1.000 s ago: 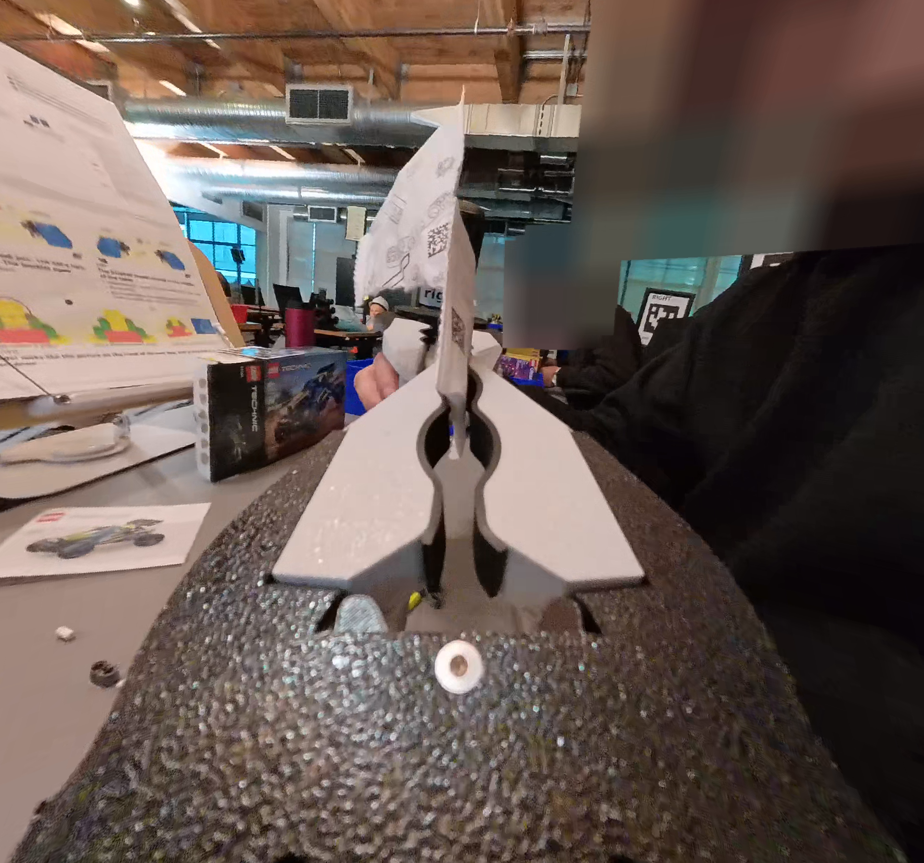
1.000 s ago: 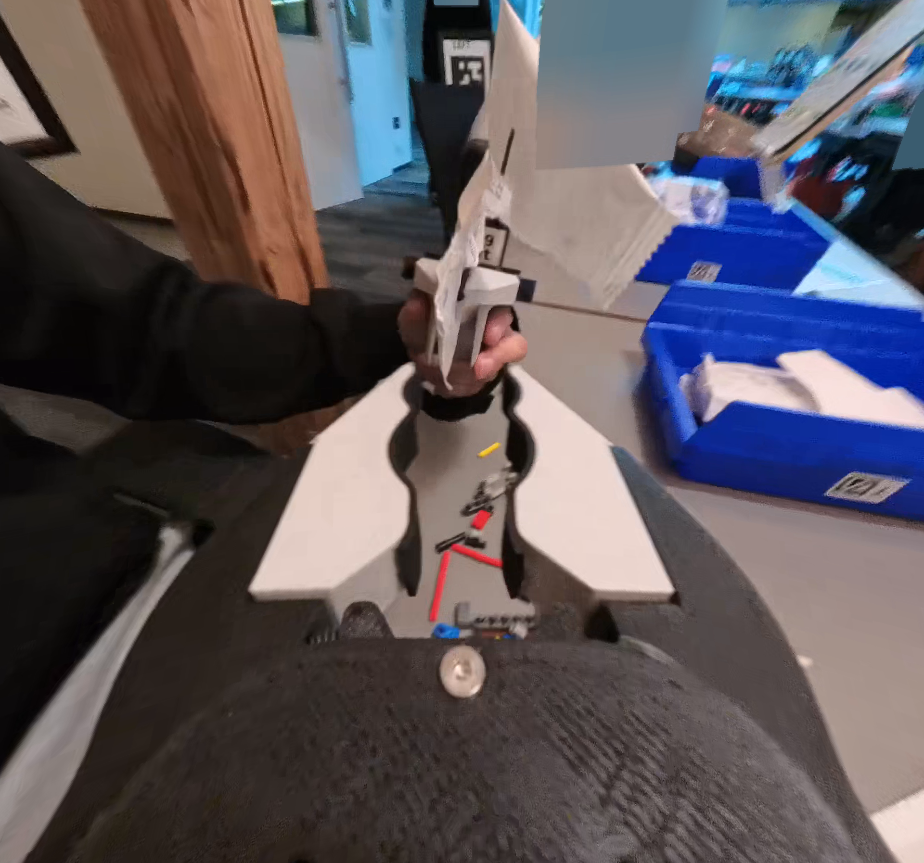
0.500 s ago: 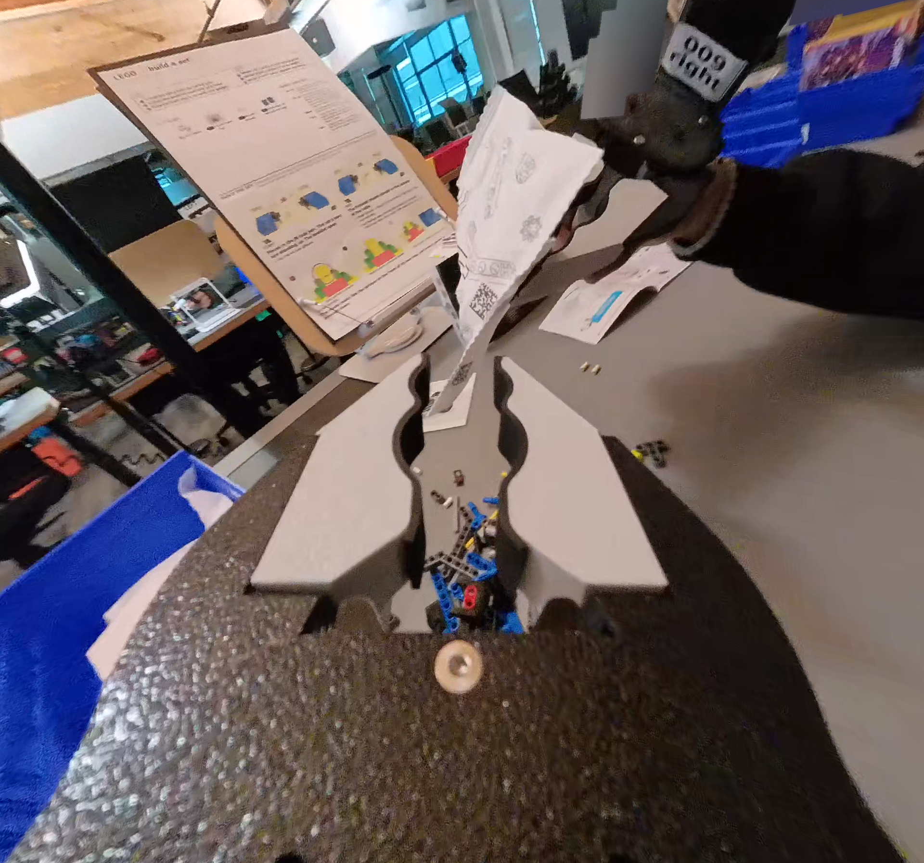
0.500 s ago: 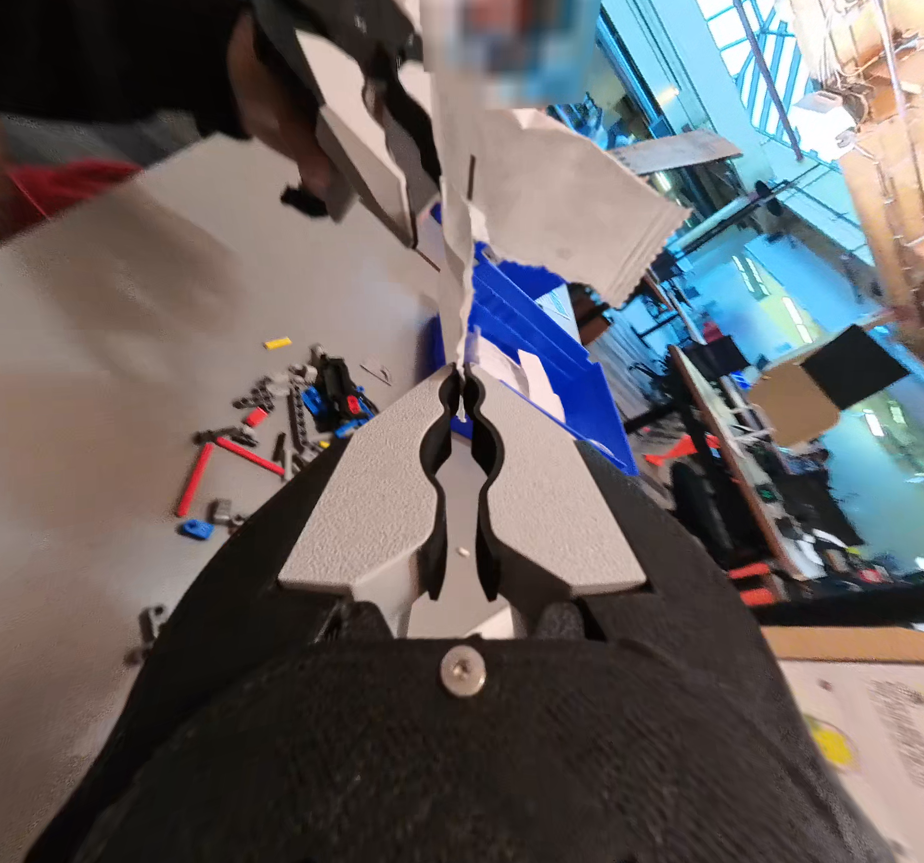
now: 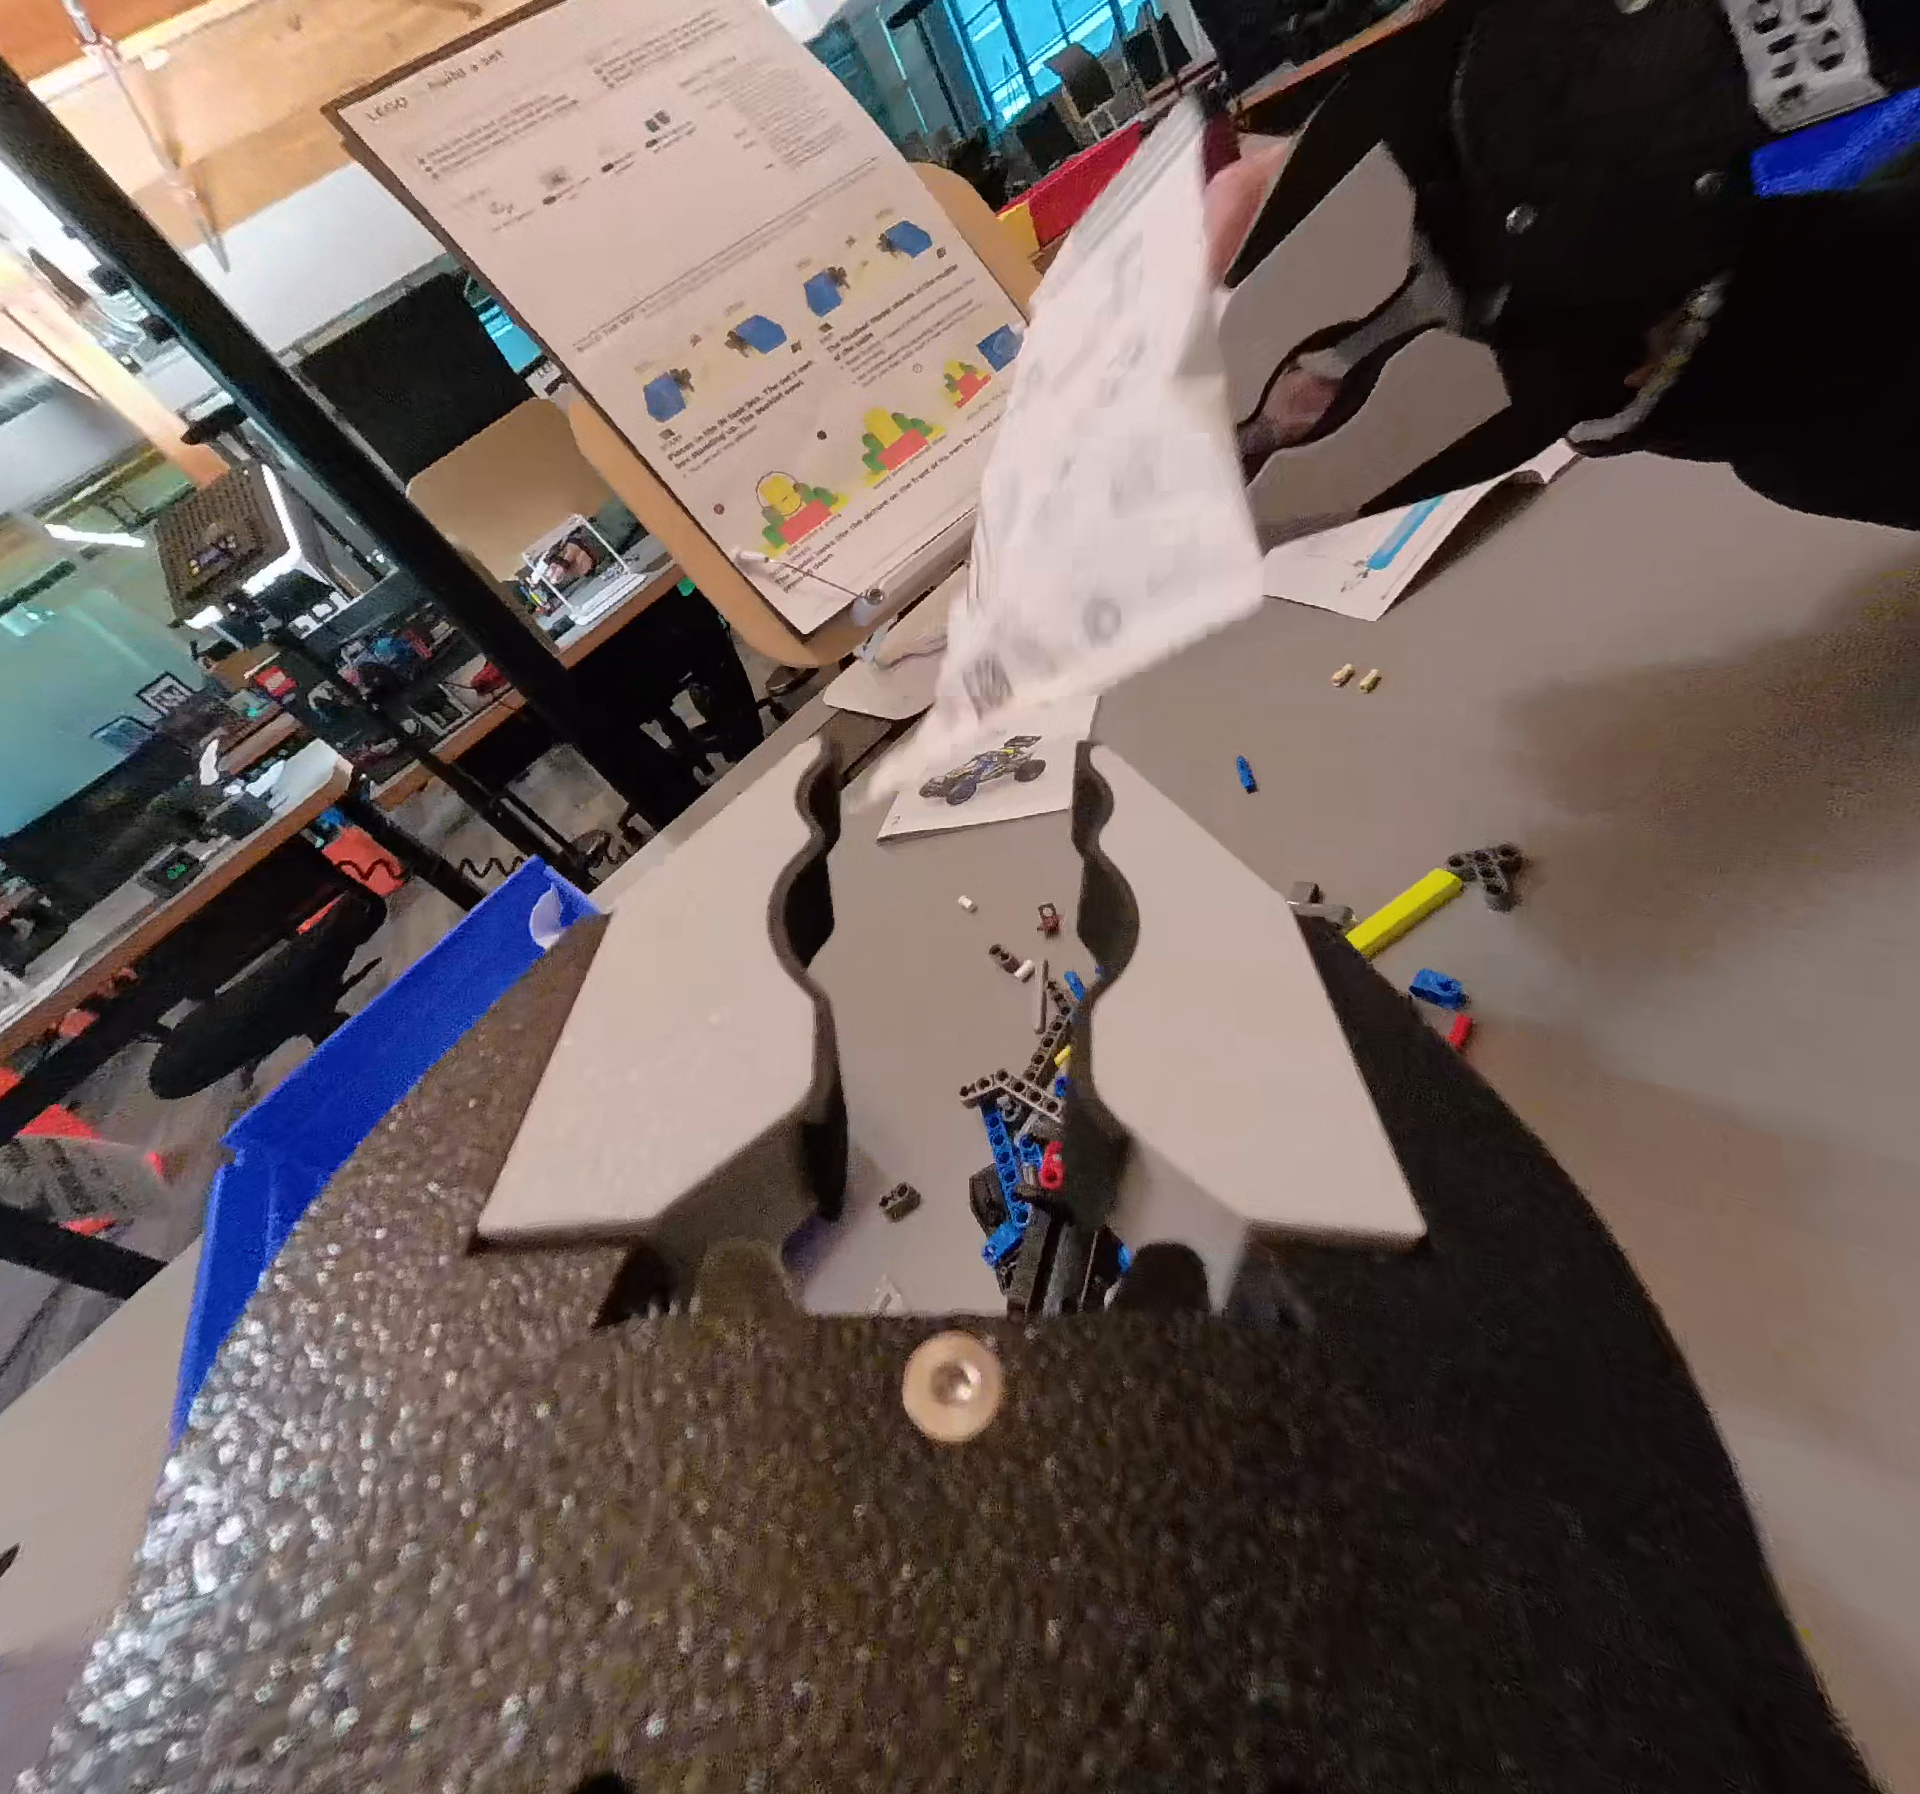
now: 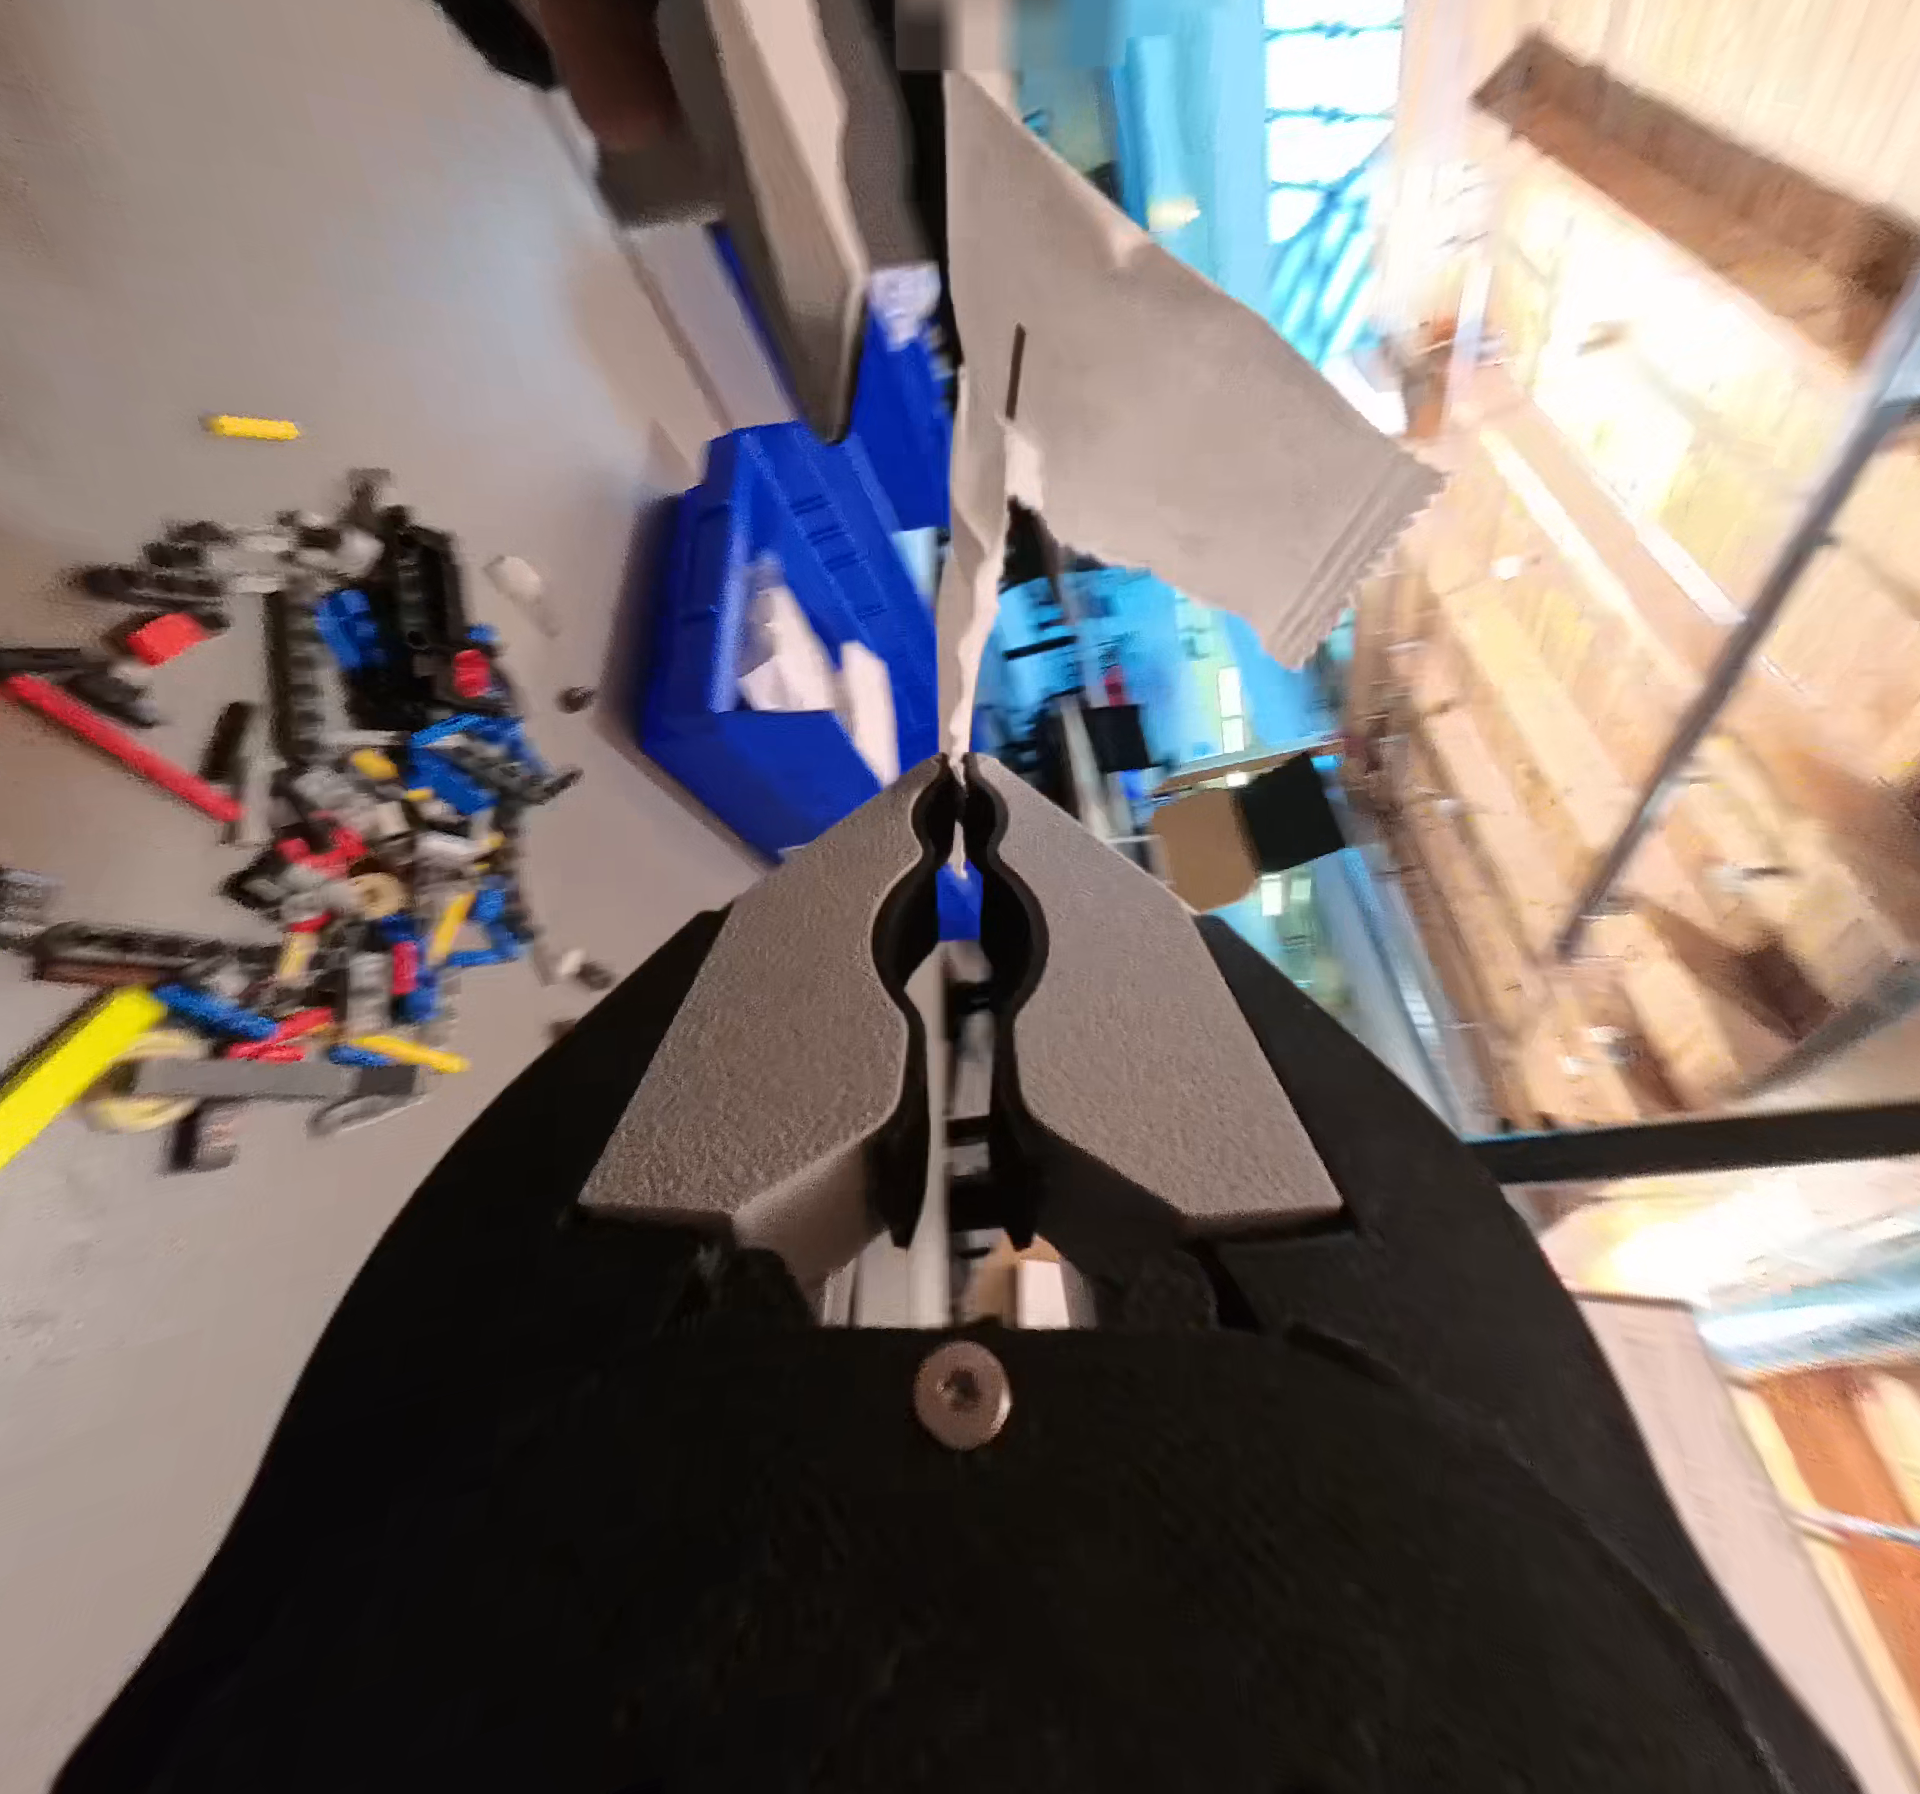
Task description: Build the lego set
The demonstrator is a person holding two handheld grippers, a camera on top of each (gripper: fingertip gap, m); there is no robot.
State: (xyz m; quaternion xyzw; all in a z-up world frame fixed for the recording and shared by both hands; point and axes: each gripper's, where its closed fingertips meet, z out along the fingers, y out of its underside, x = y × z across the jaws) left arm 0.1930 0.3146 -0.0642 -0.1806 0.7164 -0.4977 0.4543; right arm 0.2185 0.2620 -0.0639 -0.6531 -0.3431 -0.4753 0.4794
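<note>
Grey table [image 5: 1558,1173] strewn with lego pieces [image 6: 364,788]; right gripper [image 6: 957,768] pinches the paper bag [image 6: 1164,456], apparently torn; left gripper [image 5: 951,788] gapes empty.

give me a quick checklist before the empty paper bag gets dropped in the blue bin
1. Right gripper shut on the paper bag: ok.
2. Left gripper open, clear of the bag: ok.
3. Bag emptied: cannot tell; its inside is hidden.
4. Lego pieces lying on the table, not in the bin's way: ok.
5. Blue bin within view ahead: ok.
6. Bag directly over the bin: cannot tell; the view is tilted and blurred.
</note>
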